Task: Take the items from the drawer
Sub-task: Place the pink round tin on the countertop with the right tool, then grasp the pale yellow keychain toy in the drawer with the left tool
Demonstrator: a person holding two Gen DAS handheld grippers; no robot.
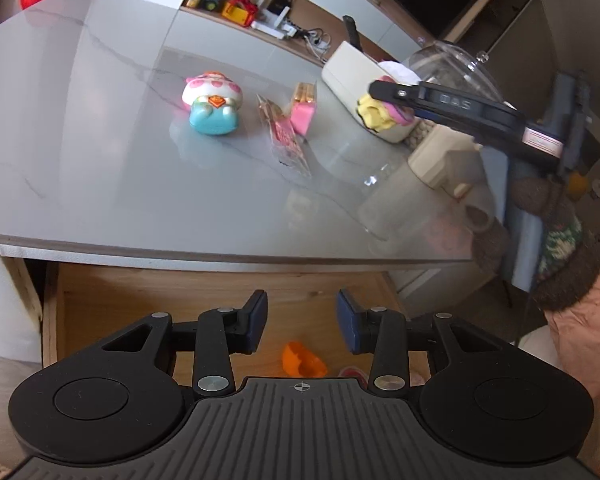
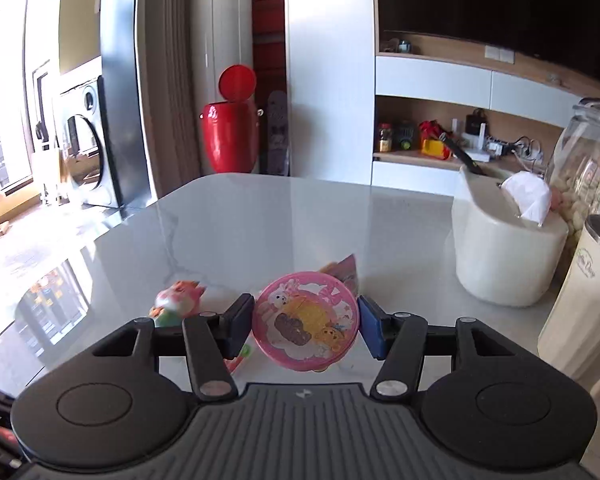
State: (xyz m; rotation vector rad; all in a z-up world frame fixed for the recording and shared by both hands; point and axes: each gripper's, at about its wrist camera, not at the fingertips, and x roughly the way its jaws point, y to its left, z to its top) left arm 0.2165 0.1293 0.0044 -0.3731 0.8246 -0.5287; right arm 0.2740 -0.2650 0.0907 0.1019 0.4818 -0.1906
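Note:
My left gripper (image 1: 302, 316) hangs open over the open wooden drawer (image 1: 140, 300), nothing between its fingers. Below it in the drawer lie an orange item (image 1: 304, 362) and a pink-red item (image 1: 352, 372), partly hidden by the gripper body. My right gripper (image 2: 306, 322) is shut on a round pink cartoon case (image 2: 306, 320), held above the marble table (image 2: 260, 220). In the left wrist view that gripper (image 1: 384, 94) reaches in from the right with the pink and yellow case (image 1: 380, 116) in it.
On the table stand a white and blue toy figure (image 1: 212, 104), a clear snack packet (image 1: 284, 140) and a pink box (image 1: 304, 114). A white tissue holder (image 2: 504, 256), a glass jar (image 2: 588, 168) and a cream canister (image 2: 580, 308) crowd the right side.

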